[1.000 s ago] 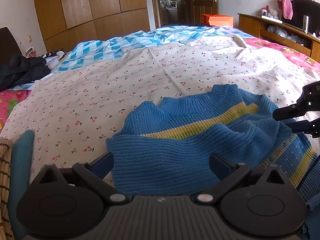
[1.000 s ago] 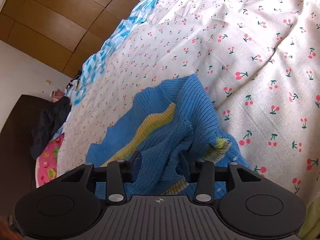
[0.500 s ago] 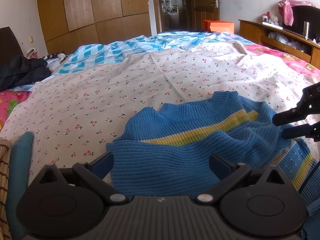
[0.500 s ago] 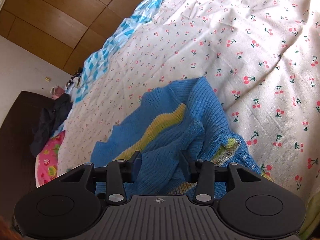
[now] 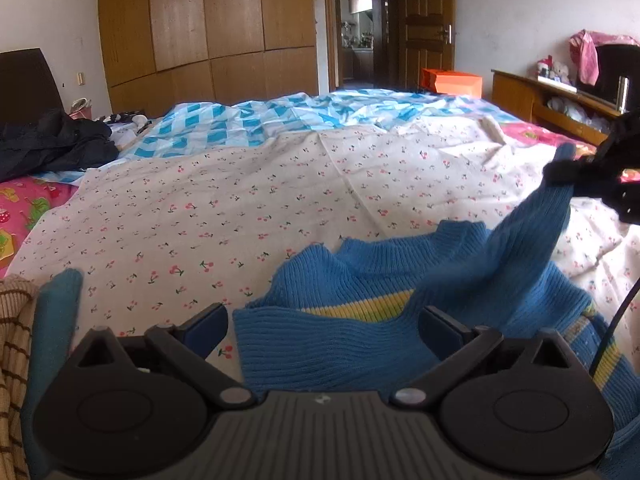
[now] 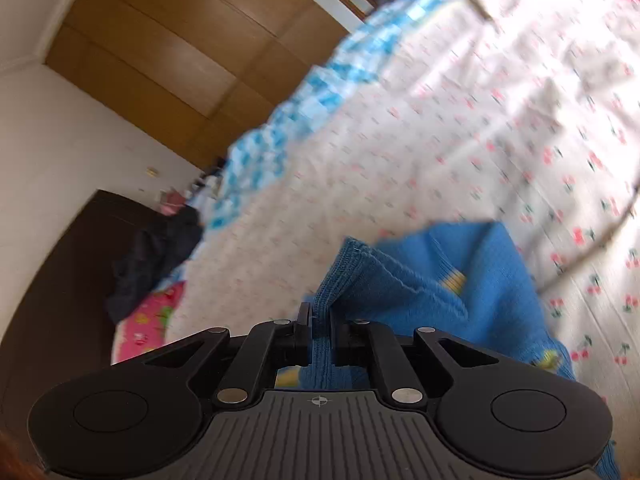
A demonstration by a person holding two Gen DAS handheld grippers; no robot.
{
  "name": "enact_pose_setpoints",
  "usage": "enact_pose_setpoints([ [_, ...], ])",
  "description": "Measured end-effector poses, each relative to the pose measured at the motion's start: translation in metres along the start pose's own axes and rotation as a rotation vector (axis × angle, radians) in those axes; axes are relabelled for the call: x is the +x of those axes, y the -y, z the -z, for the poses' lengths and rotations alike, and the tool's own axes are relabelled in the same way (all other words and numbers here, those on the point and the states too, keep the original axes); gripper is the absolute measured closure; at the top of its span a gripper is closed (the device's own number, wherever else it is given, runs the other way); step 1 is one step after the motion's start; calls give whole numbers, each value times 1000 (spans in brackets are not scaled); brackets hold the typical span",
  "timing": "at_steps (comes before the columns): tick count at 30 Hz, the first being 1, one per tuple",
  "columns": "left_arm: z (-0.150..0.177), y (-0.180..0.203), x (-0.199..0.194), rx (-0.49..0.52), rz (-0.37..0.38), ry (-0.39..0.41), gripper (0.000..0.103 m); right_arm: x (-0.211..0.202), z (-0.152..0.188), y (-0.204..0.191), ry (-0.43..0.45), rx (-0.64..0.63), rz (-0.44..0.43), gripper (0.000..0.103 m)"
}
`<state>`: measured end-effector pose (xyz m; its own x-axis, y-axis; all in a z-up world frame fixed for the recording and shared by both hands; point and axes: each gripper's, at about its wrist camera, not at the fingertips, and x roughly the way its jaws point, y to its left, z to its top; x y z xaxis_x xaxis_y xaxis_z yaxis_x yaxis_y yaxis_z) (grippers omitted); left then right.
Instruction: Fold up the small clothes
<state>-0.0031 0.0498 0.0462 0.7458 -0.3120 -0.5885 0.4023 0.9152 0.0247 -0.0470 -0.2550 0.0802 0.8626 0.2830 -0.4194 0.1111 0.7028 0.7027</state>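
Observation:
A blue knit sweater (image 5: 360, 340) with a yellow stripe lies rumpled on the cherry-print sheet (image 5: 240, 208). My left gripper (image 5: 322, 320) is open just above its near edge, one finger on each side and neither pressing it. My right gripper (image 6: 320, 320) is closing its jaws, and the pads pinch a fold of the sweater (image 6: 440, 280). In the left wrist view, the right gripper (image 5: 560, 172) holds that fold up at the far right. The cloth stretches from it down to the rest of the garment.
A blue checked sheet (image 5: 280, 116) covers the far side of the bed. Dark clothes (image 5: 52, 144) are piled at the left. A brown striped cloth (image 5: 16, 340) and a teal cloth (image 5: 56, 320) lie near my left gripper. A wooden shelf (image 5: 540, 100) stands at the right.
The right gripper's jaws have come together on a fold of the sweater and risen, pulling that part up off the bed. The left gripper has stayed almost still.

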Motion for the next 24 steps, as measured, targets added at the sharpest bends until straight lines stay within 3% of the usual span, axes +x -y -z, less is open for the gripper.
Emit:
enact_pose_setpoints([
  [3, 0, -1, 4, -9, -3, -2, 0, -11, 3, 7, 31, -26, 24, 94],
  [8, 19, 5, 40, 33, -32, -147, 0, 27, 26, 80, -146, 121, 314, 94],
  [11, 28, 6, 49, 56, -60, -199, 0, 31, 29, 89, -163, 157, 307, 94],
  [19, 21, 0, 32, 33, -79, -124, 0, 13, 28, 74, -121, 86, 354, 89],
  [24, 21, -11, 39, -15, -110, -144, 0, -3, 25, 60, -86, -2, 410, 88],
])
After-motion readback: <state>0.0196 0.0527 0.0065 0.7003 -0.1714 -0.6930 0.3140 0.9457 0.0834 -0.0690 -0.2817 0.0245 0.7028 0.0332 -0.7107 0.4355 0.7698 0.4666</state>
